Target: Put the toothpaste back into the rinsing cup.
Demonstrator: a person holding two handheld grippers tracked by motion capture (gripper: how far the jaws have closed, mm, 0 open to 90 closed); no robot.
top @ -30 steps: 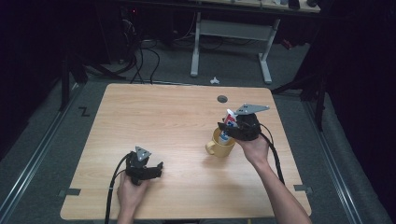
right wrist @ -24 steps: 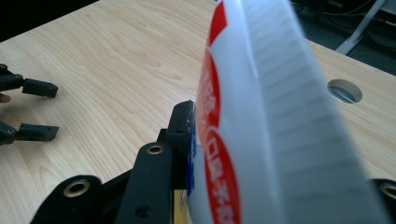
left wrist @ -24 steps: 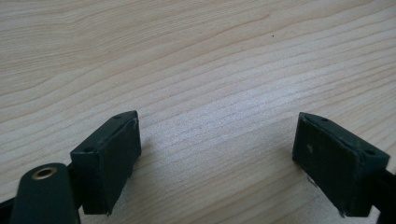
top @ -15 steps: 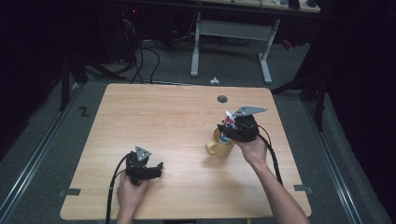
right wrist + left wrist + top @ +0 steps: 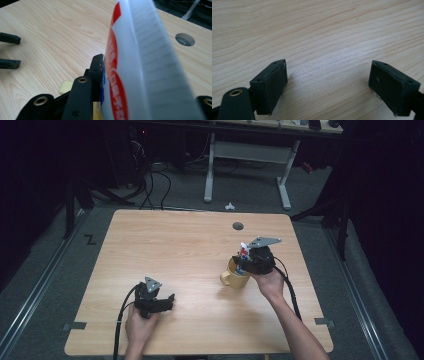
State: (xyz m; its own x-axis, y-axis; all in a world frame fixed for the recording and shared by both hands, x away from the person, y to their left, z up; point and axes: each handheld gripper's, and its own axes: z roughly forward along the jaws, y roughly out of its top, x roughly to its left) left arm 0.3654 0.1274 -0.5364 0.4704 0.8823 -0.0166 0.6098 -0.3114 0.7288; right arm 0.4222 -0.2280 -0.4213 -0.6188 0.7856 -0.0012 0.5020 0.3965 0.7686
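Gripping the white-and-red toothpaste tube (image 5: 140, 62) above the yellow ceramic mug (image 5: 235, 277), the right gripper's (image 5: 248, 259) fingers risk tipping it; left gripper's (image 5: 329, 85) fingers gape empty.

One yellow mug (image 5: 233, 277), one white tube (image 5: 140, 65), two claws.

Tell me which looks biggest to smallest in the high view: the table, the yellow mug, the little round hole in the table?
1. Table, by far the biggest.
2. Yellow mug, partly hidden by the right gripper.
3. Round hole, the smallest.
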